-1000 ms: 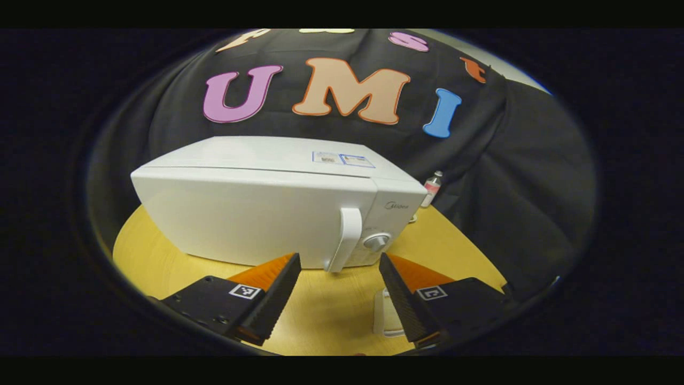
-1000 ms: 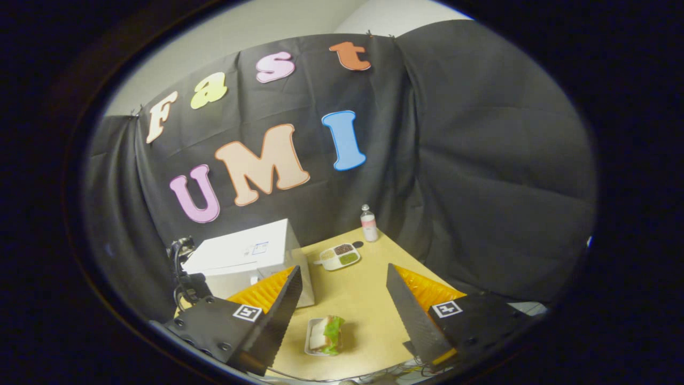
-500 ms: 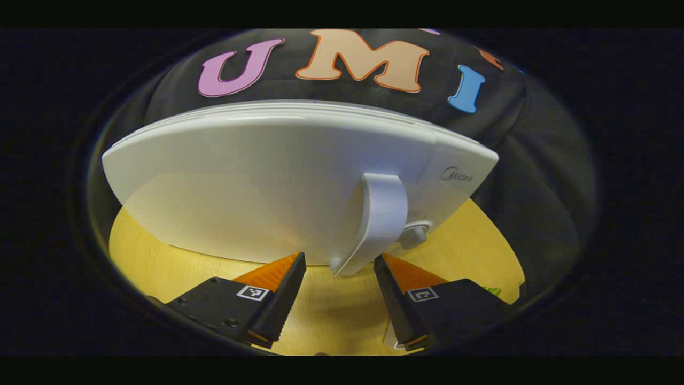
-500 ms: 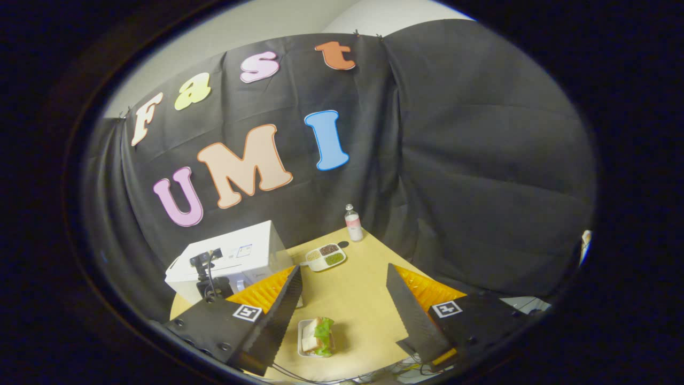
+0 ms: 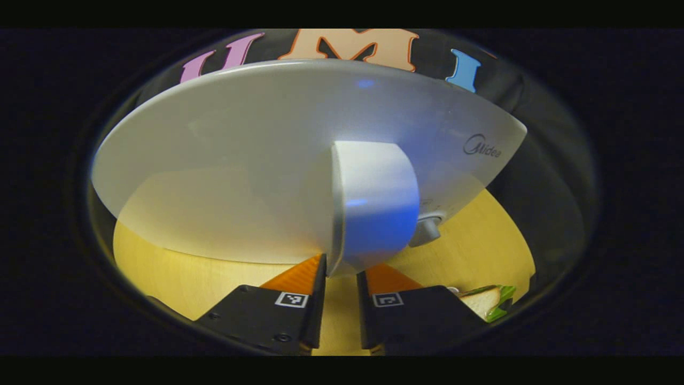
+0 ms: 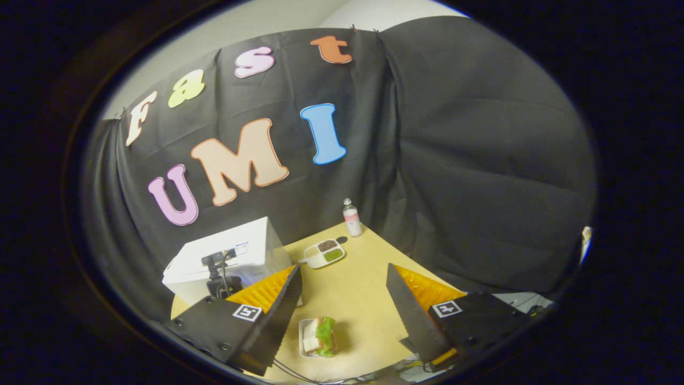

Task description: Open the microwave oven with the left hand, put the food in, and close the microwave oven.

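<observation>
Left tool (image 5: 340,278) pinches narrow on white microwave's (image 5: 256,171) curved white plastic handle (image 5: 374,208); door shut. Right tool (image 6: 344,310) hangs wide, empty. Sandwich on white tray (image 6: 319,337) waits on yellow wooden counter (image 6: 358,283).

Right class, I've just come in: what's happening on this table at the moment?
The left gripper is closed around the lower end of the white microwave oven's door handle; the door looks shut. The right gripper hovers open above a sandwich with lettuce in a white tray on the yellow wooden table.
</observation>
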A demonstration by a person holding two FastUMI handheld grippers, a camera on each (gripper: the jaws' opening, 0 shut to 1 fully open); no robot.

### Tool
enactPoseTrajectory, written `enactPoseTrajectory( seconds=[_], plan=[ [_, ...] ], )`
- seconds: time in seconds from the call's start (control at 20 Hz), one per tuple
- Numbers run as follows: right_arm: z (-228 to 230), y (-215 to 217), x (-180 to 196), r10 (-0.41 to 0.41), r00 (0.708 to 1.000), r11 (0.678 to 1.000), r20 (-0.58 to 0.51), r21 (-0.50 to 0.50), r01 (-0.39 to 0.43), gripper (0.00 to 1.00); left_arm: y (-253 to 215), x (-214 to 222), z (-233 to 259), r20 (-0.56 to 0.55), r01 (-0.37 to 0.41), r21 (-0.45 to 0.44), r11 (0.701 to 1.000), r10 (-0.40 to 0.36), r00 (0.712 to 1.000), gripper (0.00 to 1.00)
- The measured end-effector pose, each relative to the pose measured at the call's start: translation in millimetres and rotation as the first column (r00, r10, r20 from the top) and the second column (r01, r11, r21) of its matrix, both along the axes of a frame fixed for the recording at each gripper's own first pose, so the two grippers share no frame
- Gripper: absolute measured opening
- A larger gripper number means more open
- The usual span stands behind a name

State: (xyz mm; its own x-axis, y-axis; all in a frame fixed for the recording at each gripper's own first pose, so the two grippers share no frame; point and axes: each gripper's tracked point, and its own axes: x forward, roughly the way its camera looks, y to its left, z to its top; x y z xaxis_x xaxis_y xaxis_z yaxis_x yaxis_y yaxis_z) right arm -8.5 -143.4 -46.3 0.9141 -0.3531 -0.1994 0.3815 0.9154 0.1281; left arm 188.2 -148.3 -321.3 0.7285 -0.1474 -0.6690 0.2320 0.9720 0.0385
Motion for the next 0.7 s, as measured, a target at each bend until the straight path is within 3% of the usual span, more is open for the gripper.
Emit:
enactPoseTrajectory(
  seconds=[0.1,0.25,0.3,0.35,0.55,0.7],
  plan=[
    [-1,2,2,0.005,1.000,1.000,-0.003,0.002,-0.005,0.99,-1,1,0,0.005,0.011,0.016,1.000,-0.011,1.000,0.25],
    [-4,4,0,0.012,1.000,1.000,-0.009,0.000,-0.012,0.99,-1,0,0,0.003,0.006,0.013,1.000,-0.006,1.000,0.25],
    [-6,5,0,0.013,1.000,1.000,-0.013,-0.002,-0.013,0.92,-1,0,0,0.002,0.006,0.017,1.000,-0.006,1.000,0.21],
    [-8,6,-2,0.015,1.000,1.000,-0.018,-0.001,-0.015,0.92,0,-1,-1,0.001,0.001,0.017,1.000,-0.001,1.000,0.22],
    [-11,8,-9,0.019,1.000,1.000,-0.023,0.002,-0.019,0.92,1,-2,0,0.013,-0.016,0.007,1.000,0.015,1.000,0.09],
    [-14,7,-17,0.018,1.000,1.000,-0.022,-0.003,-0.018,0.92,1,-2,1,0.048,-0.026,-0.002,1.000,0.027,0.998,0.07]
  ],
)
